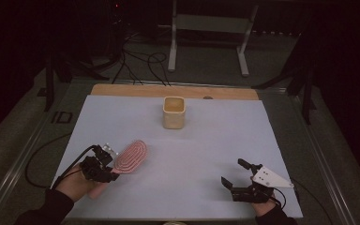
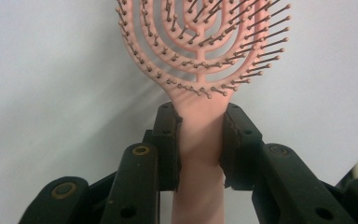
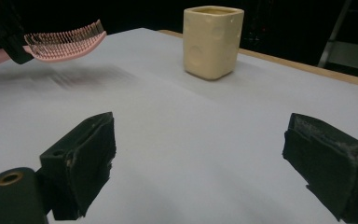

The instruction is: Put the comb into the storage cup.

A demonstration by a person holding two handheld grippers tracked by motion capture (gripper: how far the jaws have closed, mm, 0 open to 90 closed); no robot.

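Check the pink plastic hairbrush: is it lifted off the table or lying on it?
Lifted. The pink plastic hairbrush hangs above the white table, bristles up, with its shadow beneath. The left gripper clamps its handle.

In the lower left of the frame the left gripper [image 1: 108, 169] held a pink hairbrush [image 1: 130, 156], while the right gripper [image 1: 234, 174] sat wide-jawed at lower right, a cream cup [image 1: 174, 113] standing upper centre.

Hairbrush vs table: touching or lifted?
Apart. The right gripper view shows the hairbrush hanging above the table, with a gap and a blurred shadow beneath it; the left gripper clamps its handle.
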